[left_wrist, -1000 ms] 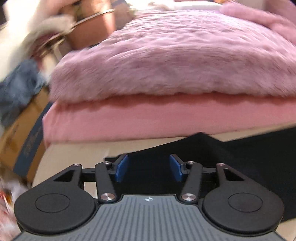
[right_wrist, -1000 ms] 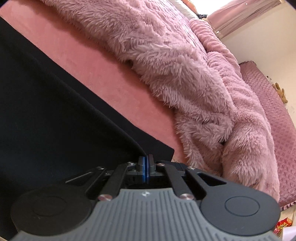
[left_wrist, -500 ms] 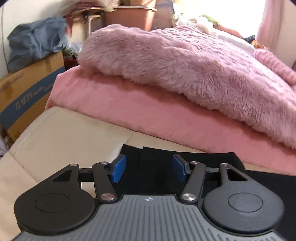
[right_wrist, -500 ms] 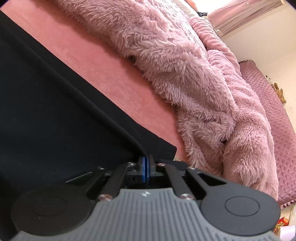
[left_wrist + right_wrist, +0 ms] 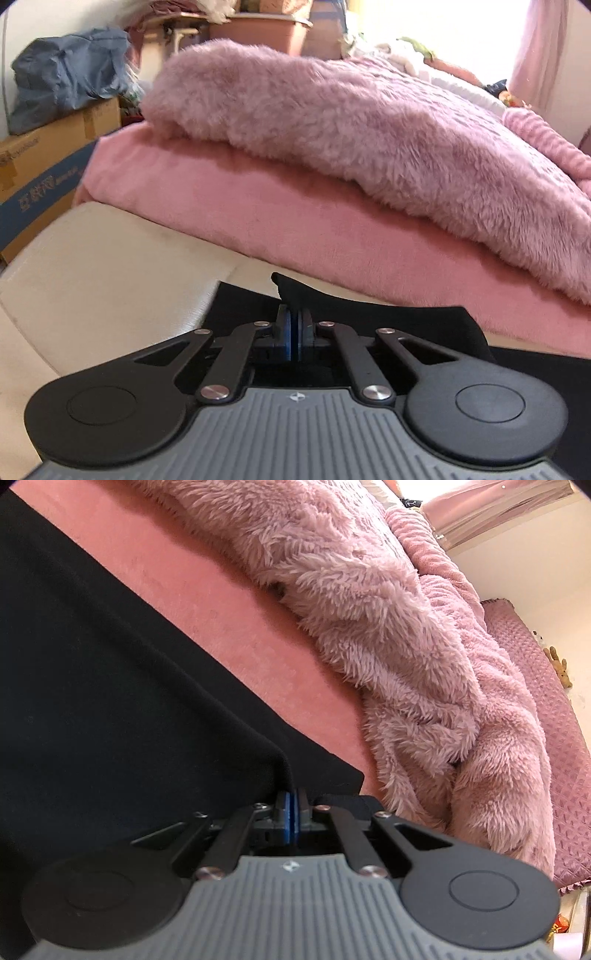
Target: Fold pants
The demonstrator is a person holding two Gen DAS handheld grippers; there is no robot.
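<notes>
The left claw has just been closing, and its blue pads now pinch a raised tuft of the black pants, where half a second ago they stood spread over the flat cloth. The right claw is likewise pressed together on a fold at the pants' edge, as it was a second ago. With both ends gripped, the garment looks ready to be lifted and folded over. The pants lie flat on the cream bed, their far edge reaching the pink blanket, with a fluffy mauve throw heaped on top. Counted: two claws, one pair of pants, one blanket, one throw, one cardboard box and one blue bag on it.
</notes>
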